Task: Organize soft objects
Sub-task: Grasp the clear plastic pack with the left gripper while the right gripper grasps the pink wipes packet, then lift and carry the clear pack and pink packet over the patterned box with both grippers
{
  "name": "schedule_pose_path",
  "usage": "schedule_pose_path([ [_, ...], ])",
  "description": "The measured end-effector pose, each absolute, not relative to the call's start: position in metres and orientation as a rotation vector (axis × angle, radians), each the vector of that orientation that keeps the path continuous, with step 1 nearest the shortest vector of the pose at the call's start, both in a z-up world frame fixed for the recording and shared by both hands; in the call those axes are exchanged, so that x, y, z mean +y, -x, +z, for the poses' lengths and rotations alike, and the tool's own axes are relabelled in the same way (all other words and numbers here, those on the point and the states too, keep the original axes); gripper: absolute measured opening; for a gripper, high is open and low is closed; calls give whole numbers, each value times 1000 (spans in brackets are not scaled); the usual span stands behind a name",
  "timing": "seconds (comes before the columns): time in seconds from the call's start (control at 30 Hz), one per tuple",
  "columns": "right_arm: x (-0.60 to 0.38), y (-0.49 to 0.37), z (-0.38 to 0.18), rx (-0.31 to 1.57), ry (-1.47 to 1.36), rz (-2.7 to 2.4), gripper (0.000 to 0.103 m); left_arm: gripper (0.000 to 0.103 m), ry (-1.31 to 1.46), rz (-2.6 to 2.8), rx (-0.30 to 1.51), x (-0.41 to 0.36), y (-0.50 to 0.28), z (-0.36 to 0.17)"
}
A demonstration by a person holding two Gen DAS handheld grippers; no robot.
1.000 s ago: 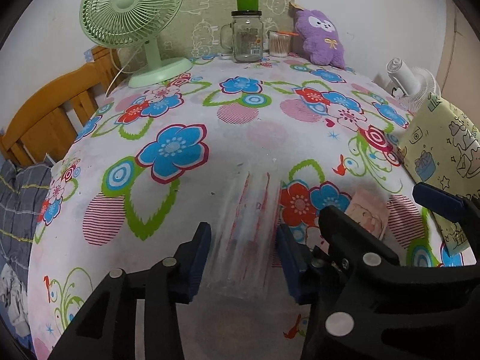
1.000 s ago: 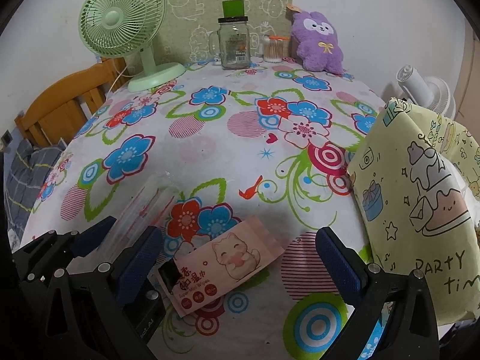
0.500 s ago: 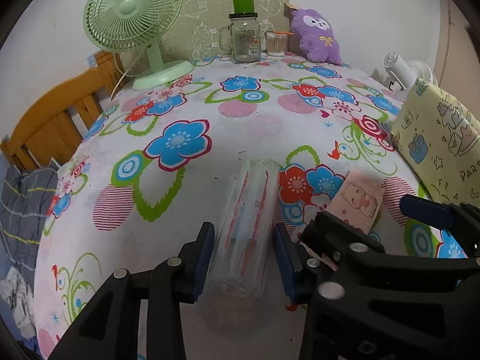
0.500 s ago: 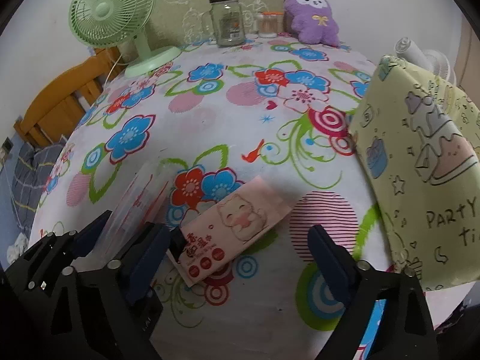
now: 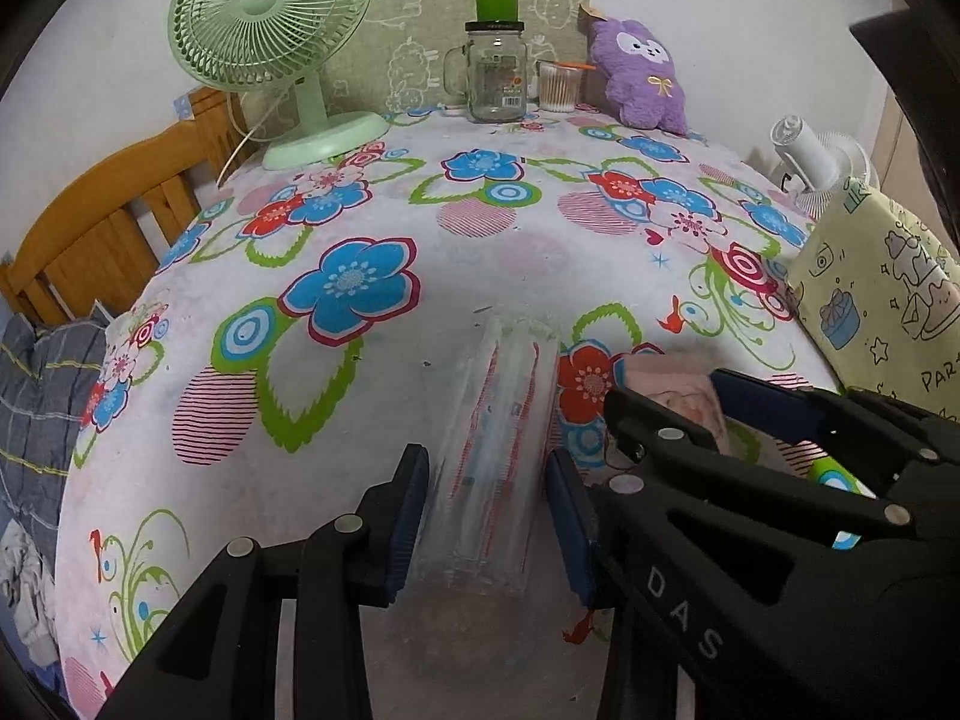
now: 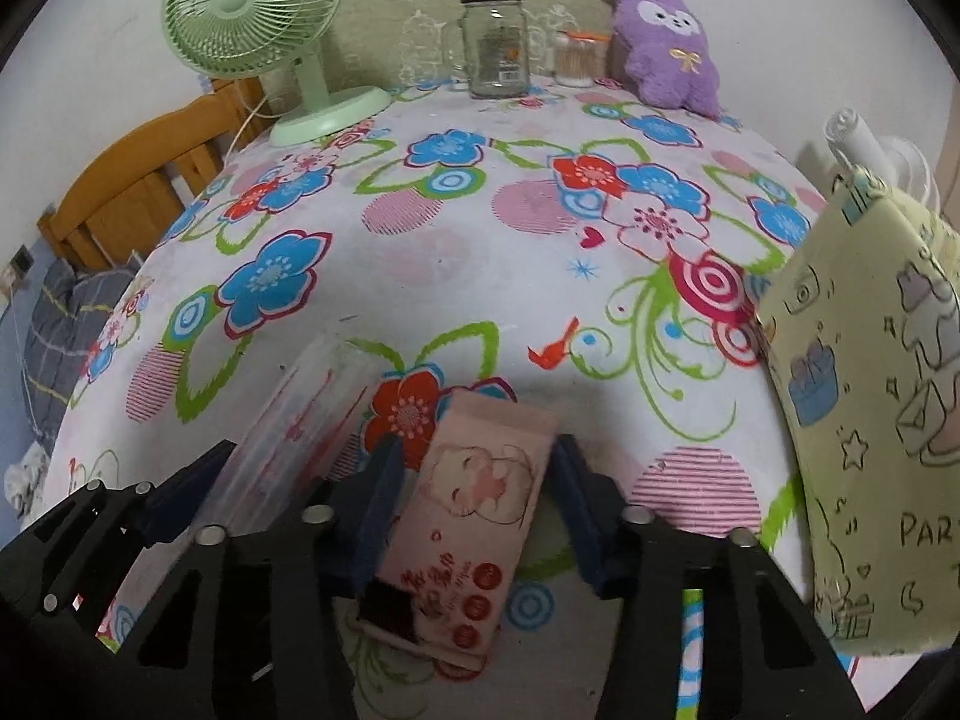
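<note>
**Left wrist and right wrist views: 2 grippers closing on 2 soft packs**

Left wrist view: the left gripper (image 5: 486, 516) is straddling a clear plastic pack (image 5: 492, 450) lying on the floral tablecloth (image 5: 360, 360). Its blue pads are sitting just beside the pack's sides; whether they are pressing cannot be told. The pack is staying flat on the cloth.

Right wrist view: the right gripper (image 6: 474, 510) has just been closing, and the pink wipes pack (image 6: 474, 516) now lies between its jaws, pads at both long edges. A grasp appears to be forming, so lifting is probably next. The yellow paper bag (image 6: 864, 420) is standing just right of the pack; its inside is hidden. At the far edge, 1 glass jar (image 6: 495, 54) is looking empty beside the purple plush (image 6: 666, 48).
</note>
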State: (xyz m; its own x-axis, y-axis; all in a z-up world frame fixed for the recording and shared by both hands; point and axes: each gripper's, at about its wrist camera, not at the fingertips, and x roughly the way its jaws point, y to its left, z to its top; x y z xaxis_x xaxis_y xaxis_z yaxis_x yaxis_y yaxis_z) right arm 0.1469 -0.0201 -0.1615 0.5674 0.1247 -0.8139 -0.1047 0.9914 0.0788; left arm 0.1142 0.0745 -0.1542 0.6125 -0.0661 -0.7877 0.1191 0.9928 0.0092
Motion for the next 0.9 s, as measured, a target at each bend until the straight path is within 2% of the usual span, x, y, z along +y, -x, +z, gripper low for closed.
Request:
schedule_pose_path([
  [0.1, -19, -148, -161, 952, -24, 150, 43, 41, -49, -107, 912, 75, -115, -154],
  [0.23, -20, -149, -161, 953, -24, 159, 42, 41, -42, -108, 916, 73, -114, -154],
  [0.5, -26, -145, -154, 940, -32, 162, 41, 37, -29, -118, 900, 68, -111, -147],
  [0.9, -32, -140, -147, 923, -32, 159, 41, 24, -7, -124, 888, 63, -108, -143],
])
